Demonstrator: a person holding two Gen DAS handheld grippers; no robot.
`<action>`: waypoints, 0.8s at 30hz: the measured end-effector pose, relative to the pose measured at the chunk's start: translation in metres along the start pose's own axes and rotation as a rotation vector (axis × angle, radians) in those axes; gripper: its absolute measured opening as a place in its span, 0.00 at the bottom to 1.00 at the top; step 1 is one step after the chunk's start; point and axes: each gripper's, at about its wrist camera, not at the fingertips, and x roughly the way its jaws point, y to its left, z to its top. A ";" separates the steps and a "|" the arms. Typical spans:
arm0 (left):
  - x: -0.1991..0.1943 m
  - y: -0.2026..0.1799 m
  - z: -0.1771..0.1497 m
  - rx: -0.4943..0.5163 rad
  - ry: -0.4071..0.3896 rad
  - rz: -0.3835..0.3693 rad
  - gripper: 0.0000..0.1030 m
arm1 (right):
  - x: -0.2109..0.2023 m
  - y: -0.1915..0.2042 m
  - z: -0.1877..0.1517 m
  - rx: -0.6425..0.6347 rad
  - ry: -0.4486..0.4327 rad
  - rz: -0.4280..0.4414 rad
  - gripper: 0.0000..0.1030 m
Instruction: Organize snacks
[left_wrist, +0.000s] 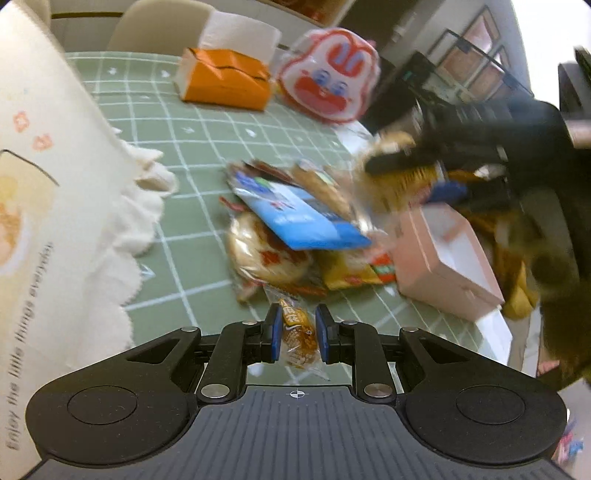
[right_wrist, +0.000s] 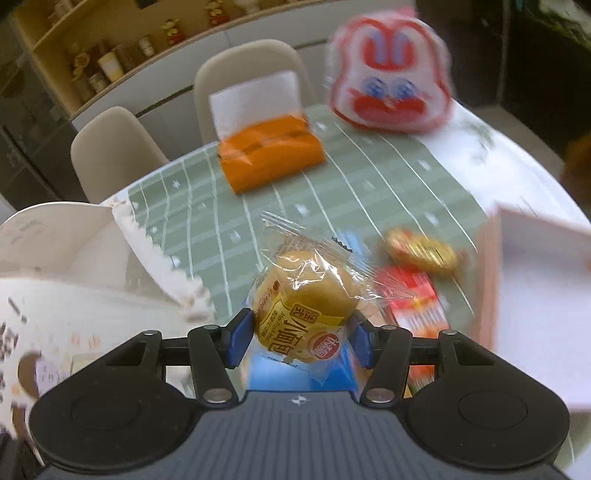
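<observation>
Both tongs are clamped on snacks, the left tongs (left_wrist: 298, 334) on a small wrapped snack (left_wrist: 298, 338) and the right tongs (right_wrist: 301, 338) on a wrapped bun (right_wrist: 306, 302), while a pile of packets (left_wrist: 295, 236) waits unsorted on the bench (left_wrist: 207, 147).

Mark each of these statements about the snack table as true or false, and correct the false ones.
1. The left gripper grips a small brown snack packet. True.
2. The right gripper is empty. False: it holds a wrapped yellow bun.
3. The orange tissue box lies on the green checked tablecloth. True.
4. The pink box is shut with a lid. False: its top is open.
</observation>
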 end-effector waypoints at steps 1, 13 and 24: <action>0.001 -0.005 -0.002 0.011 0.007 -0.006 0.23 | -0.004 -0.007 -0.010 0.013 0.005 -0.002 0.54; 0.018 -0.033 -0.025 0.044 0.100 -0.029 0.23 | -0.035 -0.066 -0.124 0.071 0.081 -0.141 0.65; 0.033 -0.056 -0.049 0.100 0.156 -0.006 0.23 | -0.048 -0.113 -0.180 0.217 0.088 -0.124 0.69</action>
